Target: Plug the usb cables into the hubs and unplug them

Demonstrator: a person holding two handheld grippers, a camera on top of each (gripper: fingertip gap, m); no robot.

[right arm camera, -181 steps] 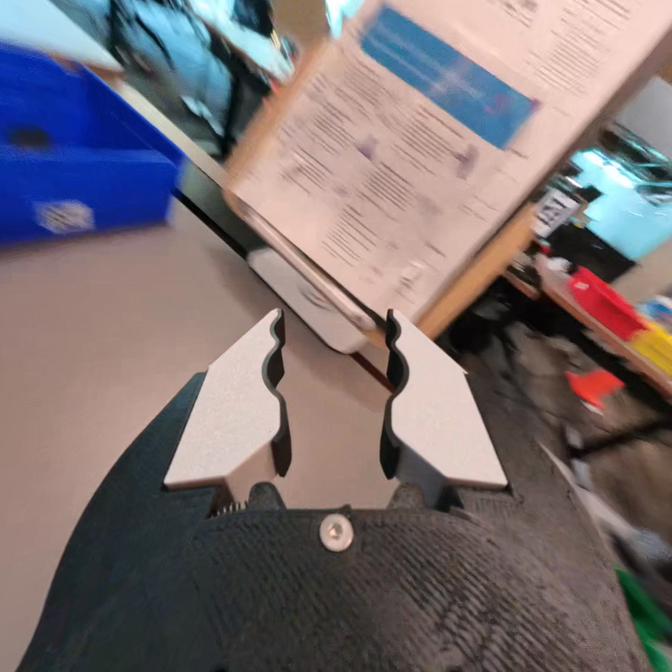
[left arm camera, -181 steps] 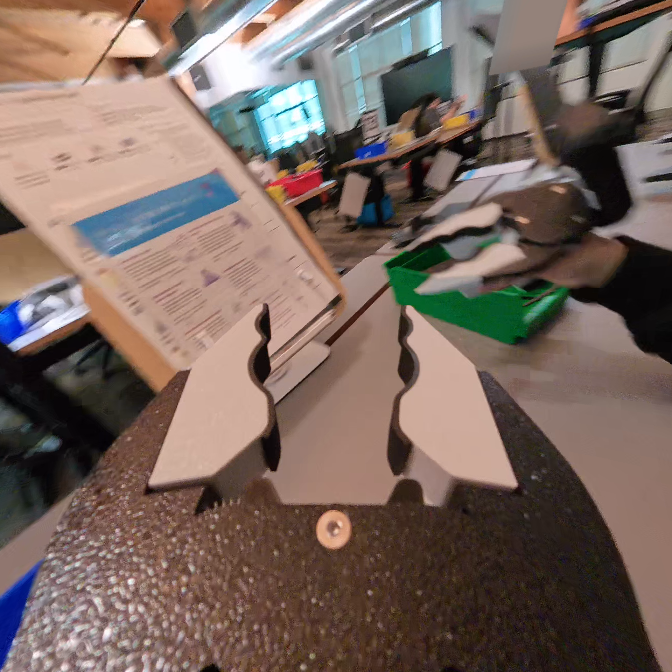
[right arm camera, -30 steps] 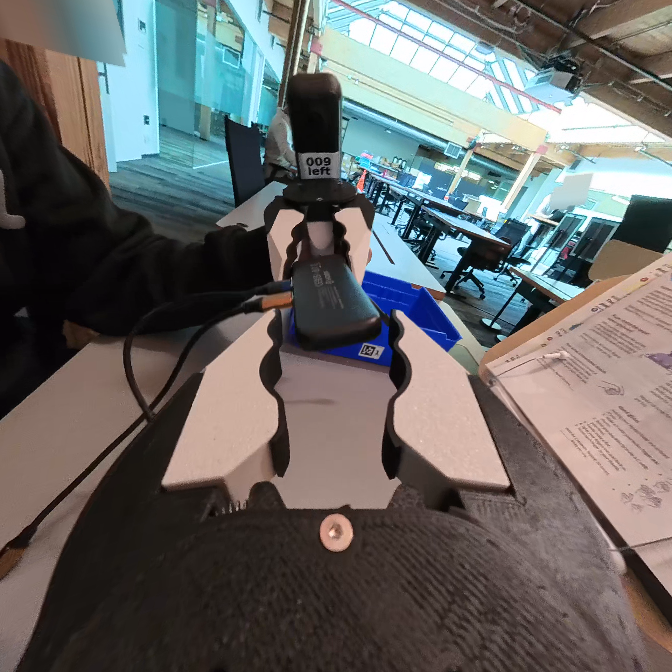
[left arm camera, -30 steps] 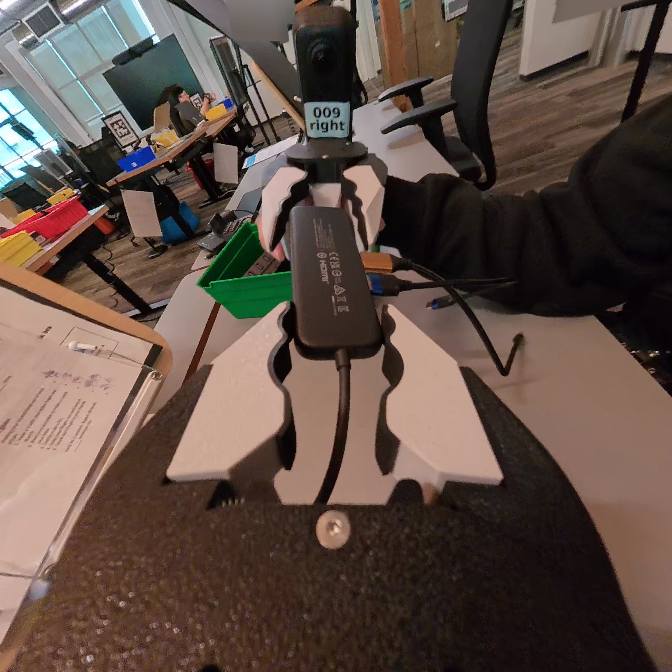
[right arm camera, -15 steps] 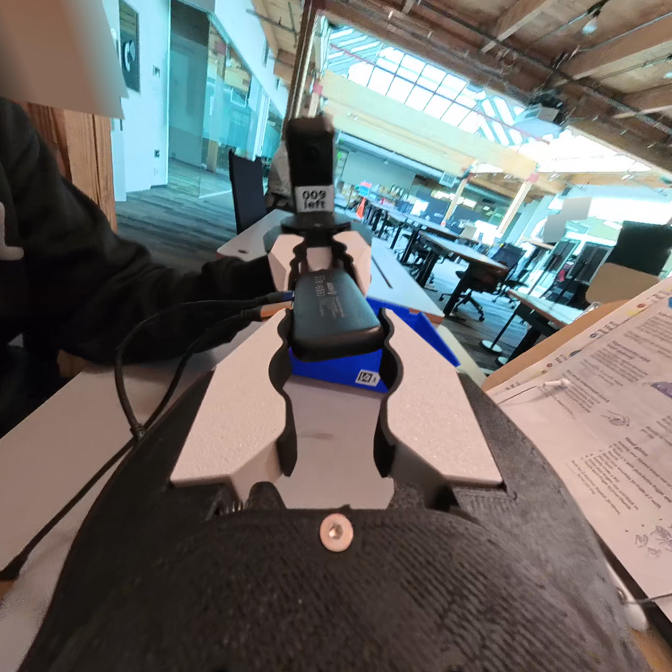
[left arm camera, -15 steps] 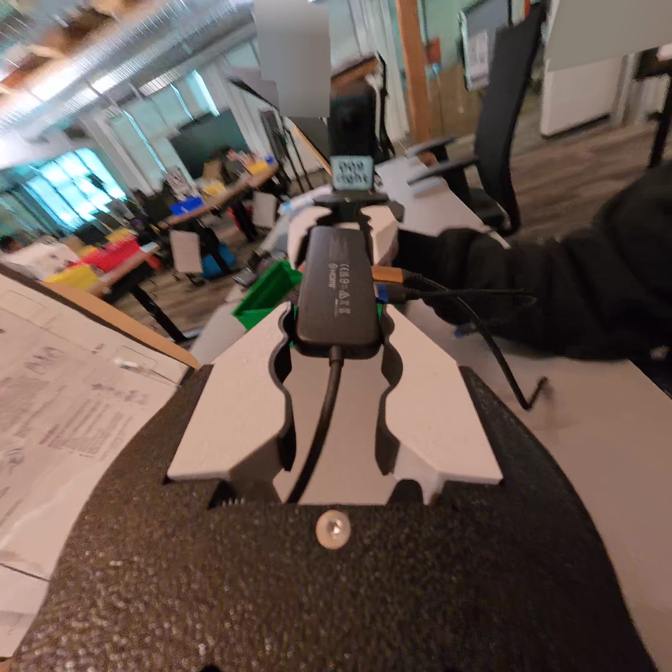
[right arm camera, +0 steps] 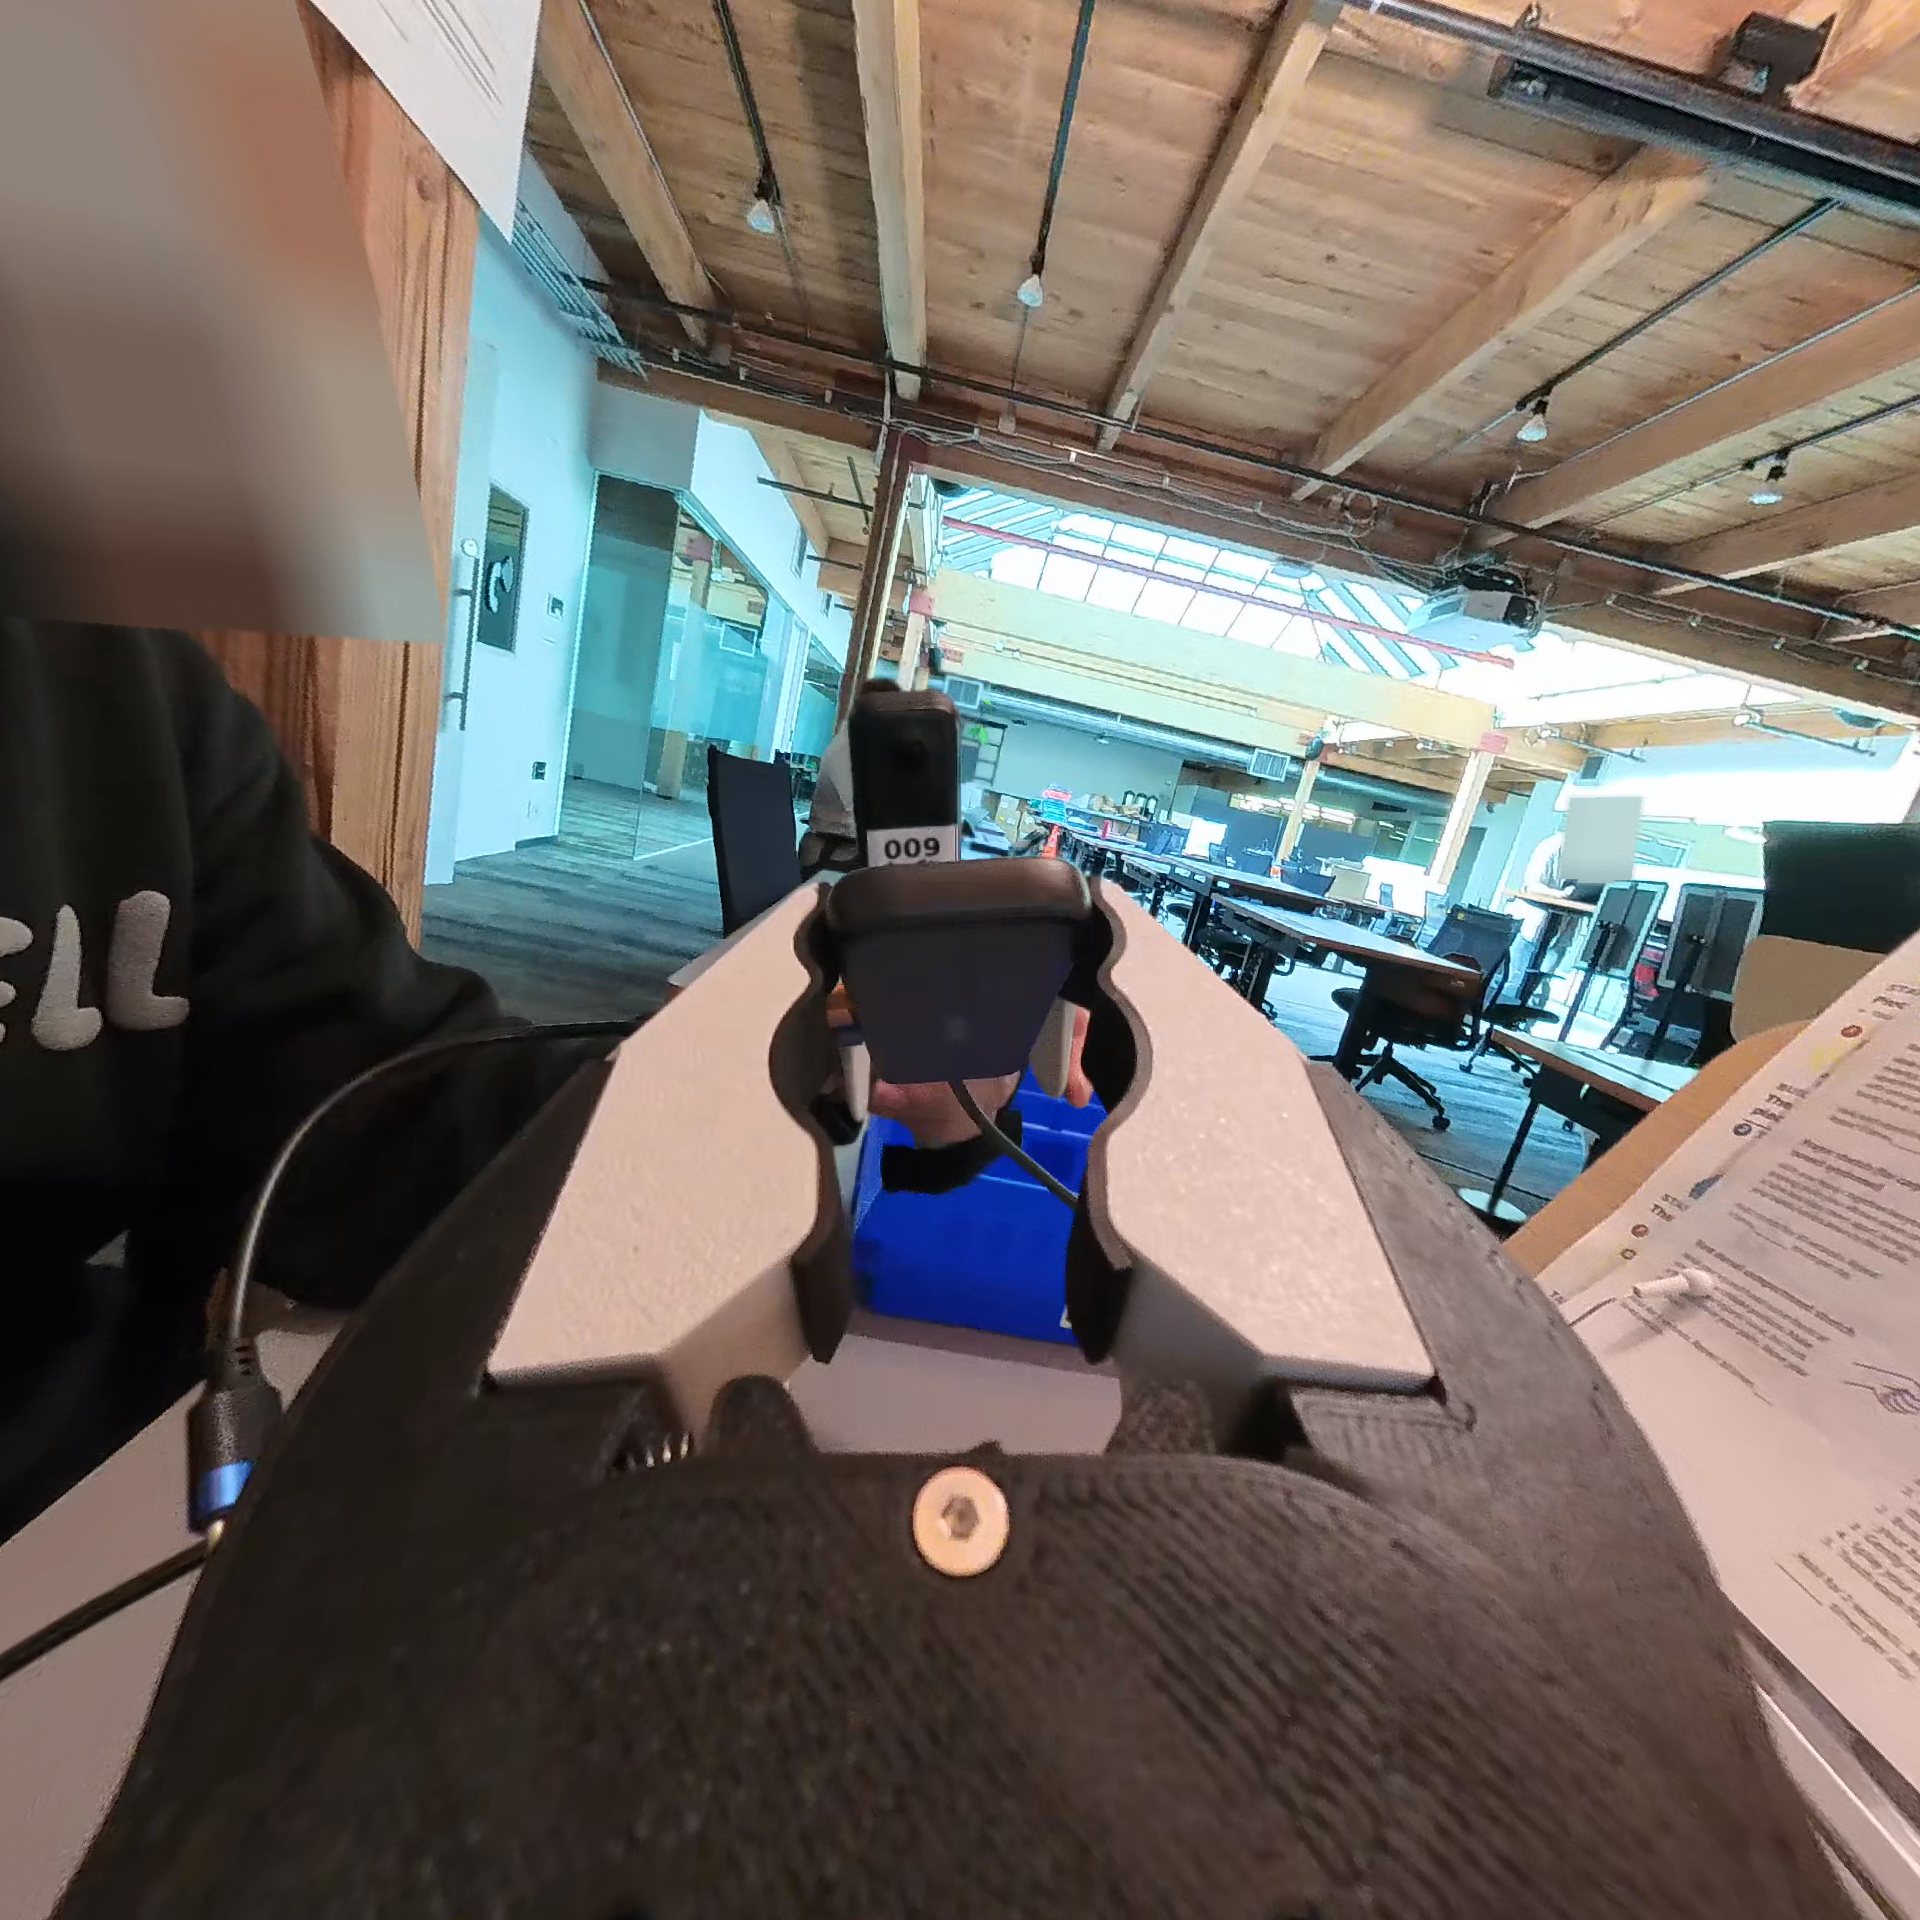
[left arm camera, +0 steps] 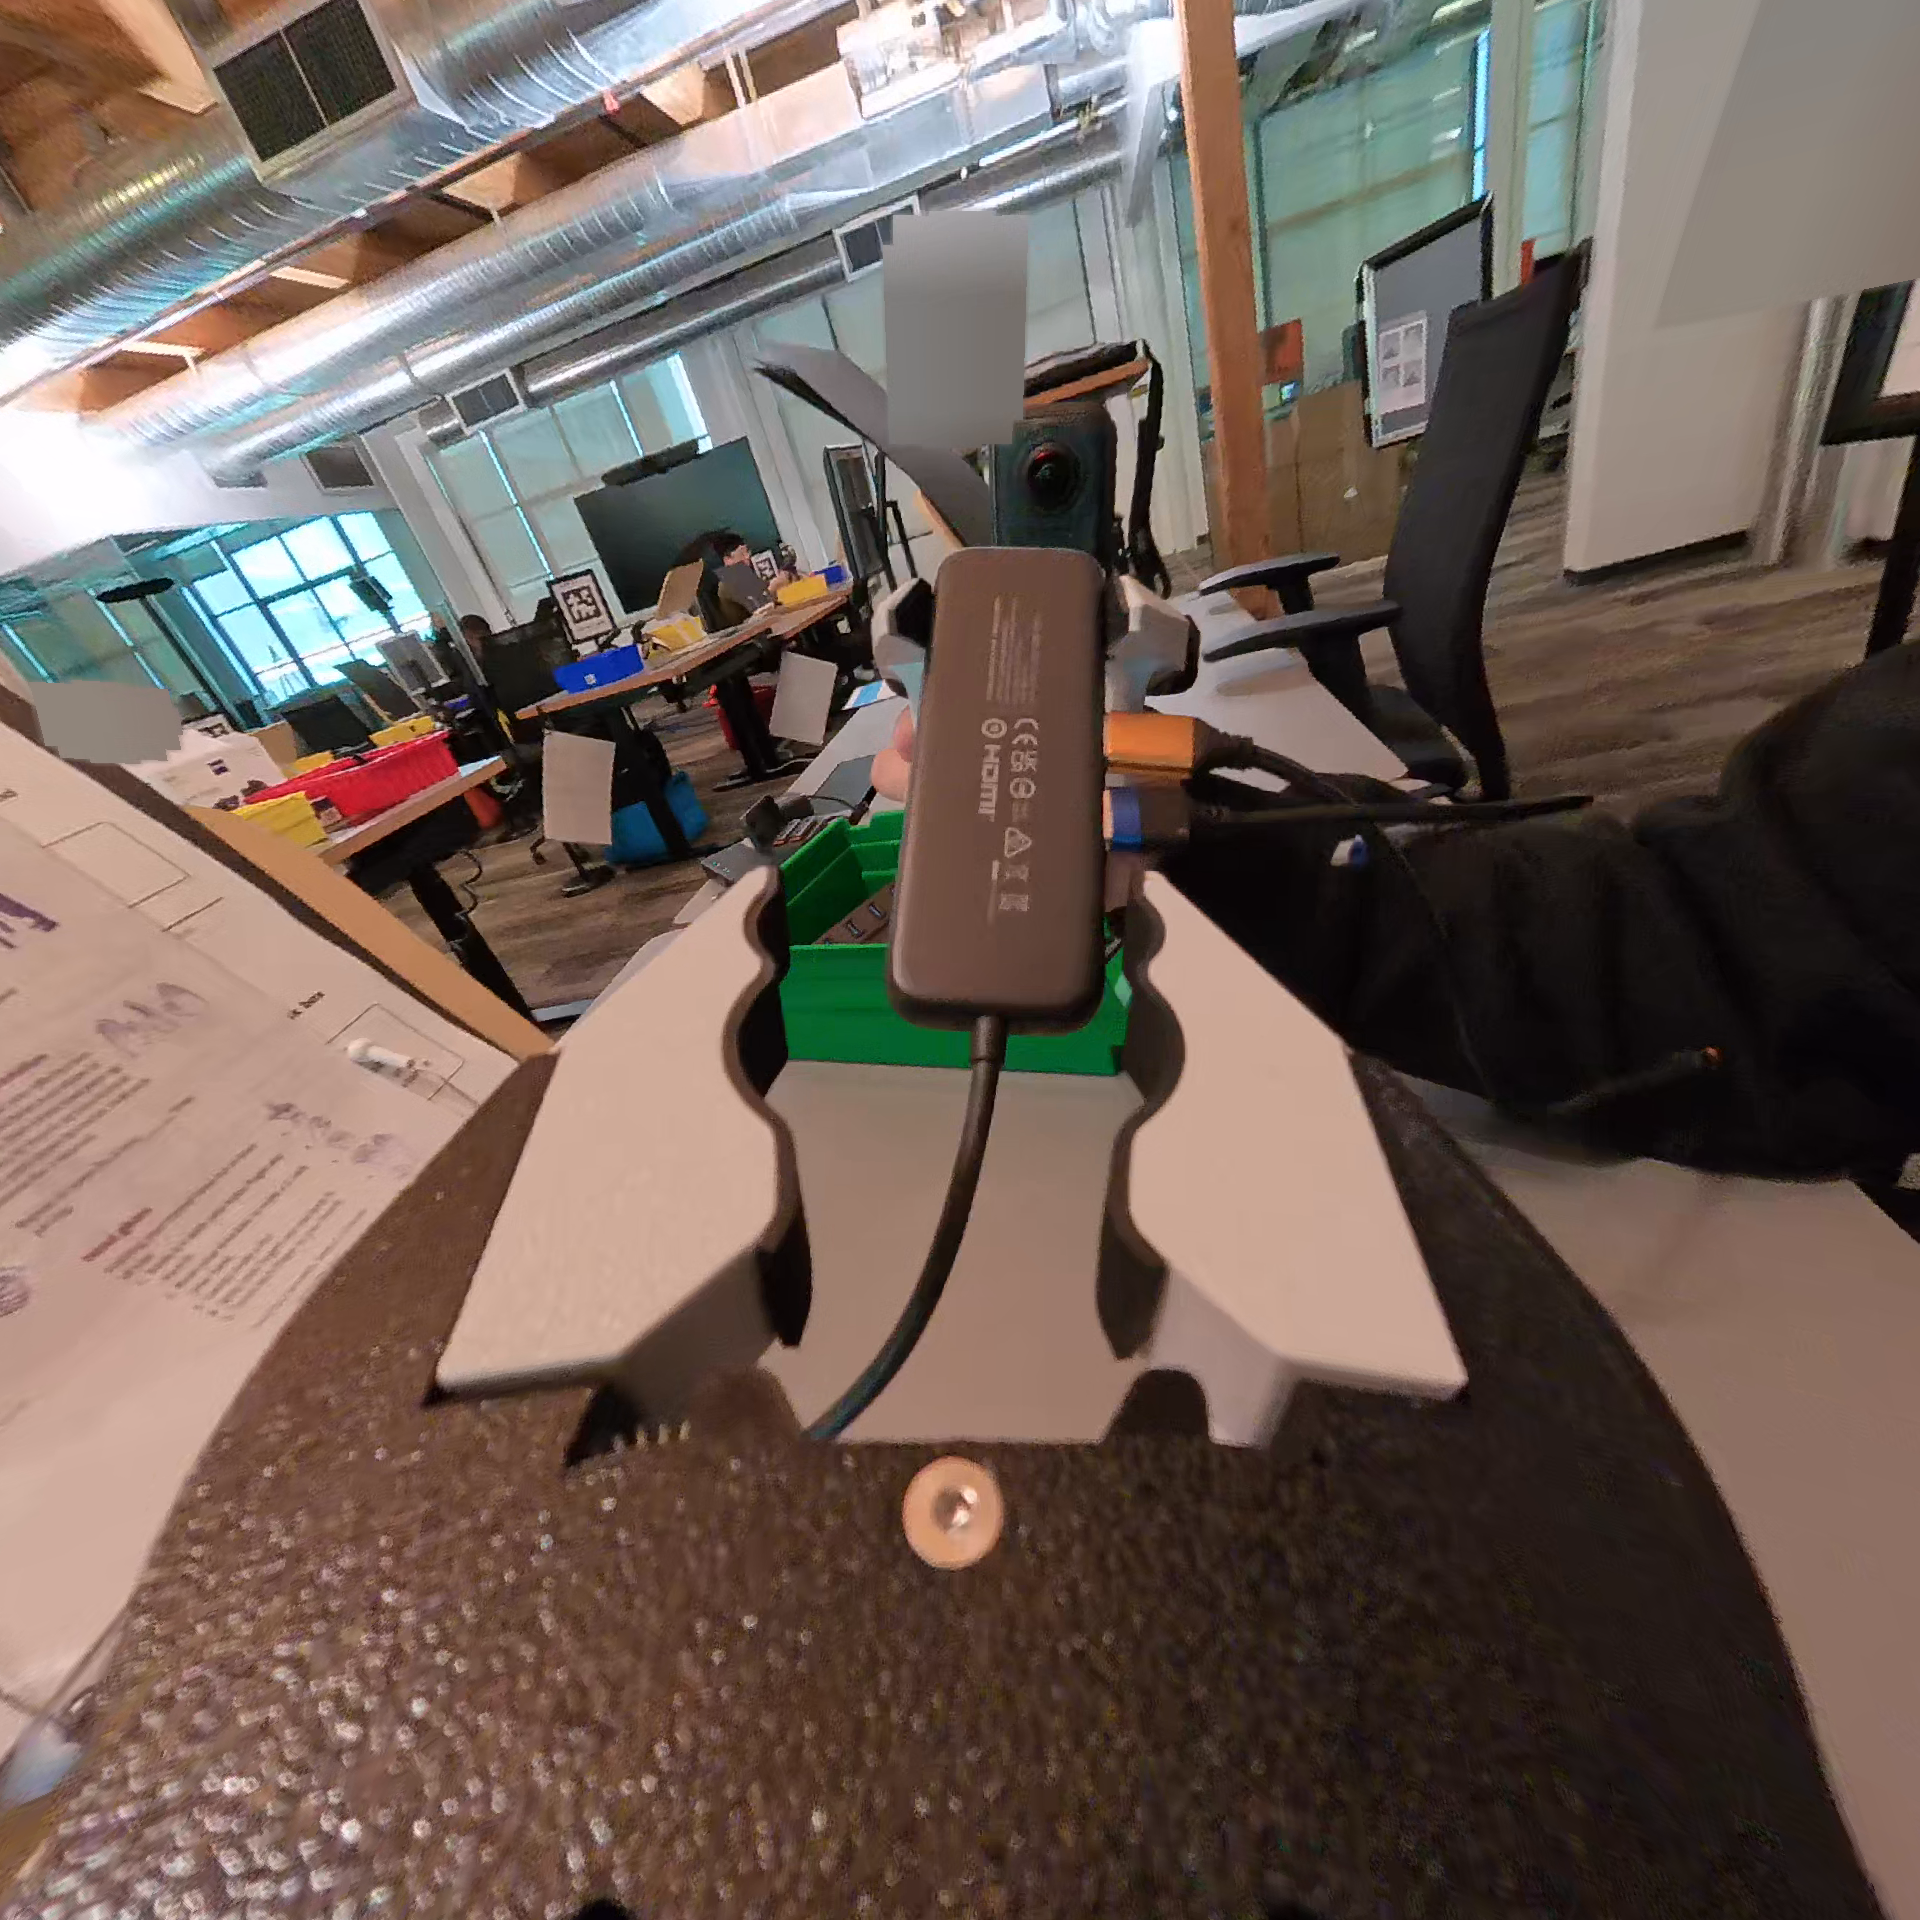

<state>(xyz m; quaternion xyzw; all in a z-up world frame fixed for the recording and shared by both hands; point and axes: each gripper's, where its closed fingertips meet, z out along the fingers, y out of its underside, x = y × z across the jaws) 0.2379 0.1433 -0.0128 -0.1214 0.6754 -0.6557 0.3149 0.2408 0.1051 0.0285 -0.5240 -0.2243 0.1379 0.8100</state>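
Two plugs, one orange (left arm camera: 1151, 744) and one blue (left arm camera: 1141, 817), sit in the side of the dark hub (left arm camera: 995, 790) at the middle of the left wrist view. The right gripper (right arm camera: 961, 914) pinches the hub's far end, likely to hold it steady. The left gripper (left arm camera: 948, 925) has its fingers spread wide by the near end, touching nothing, with the green bin (left arm camera: 842, 1003) just behind.
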